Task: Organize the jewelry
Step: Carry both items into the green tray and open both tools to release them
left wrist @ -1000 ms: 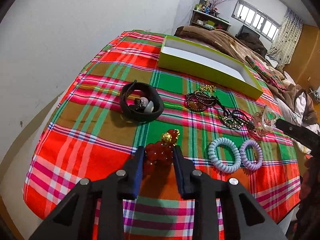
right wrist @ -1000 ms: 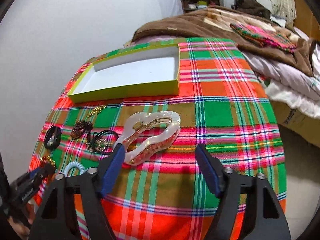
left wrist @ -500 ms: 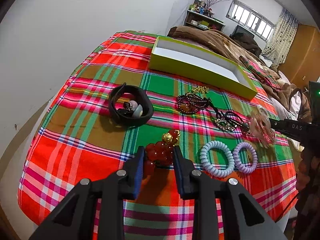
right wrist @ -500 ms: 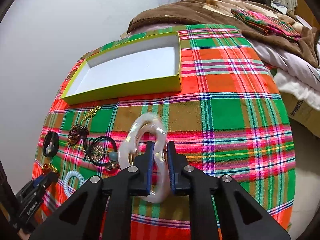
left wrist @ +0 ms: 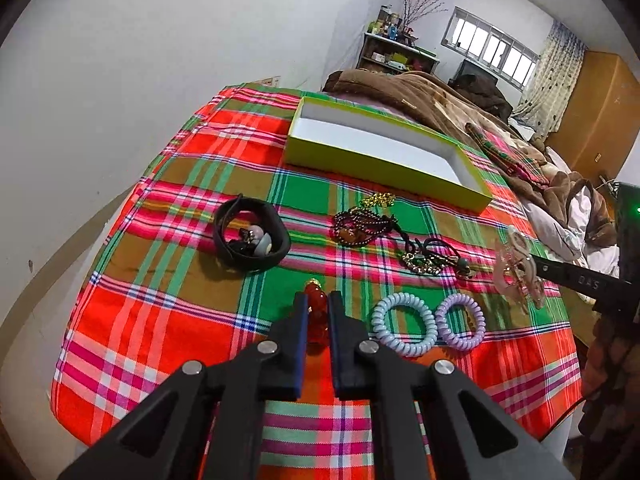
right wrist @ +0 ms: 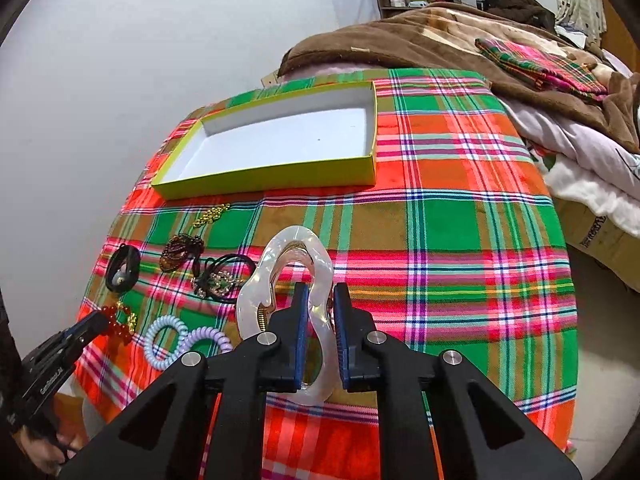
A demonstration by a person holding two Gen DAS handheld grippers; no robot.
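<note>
Two grippers, left gripper [left wrist: 318, 306] jaws clamping glossy red bead bracelet [left wrist: 316, 312], right gripper [right wrist: 320, 304] jaws pinching wavy pearly hair claw [right wrist: 294, 276]

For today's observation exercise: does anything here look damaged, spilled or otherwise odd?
Nothing stands out. The left gripper holds the red bead bracelet, the right gripper the clear hair claw; the green box sits upright.

My left fingers [left wrist: 298, 312] pinch the red bead bracelet [left wrist: 317, 312]; my right fingers [right wrist: 300, 312] clamp the pearly hair claw [right wrist: 292, 280] upright. The yellow-green box [right wrist: 276, 182] lies open.
</note>
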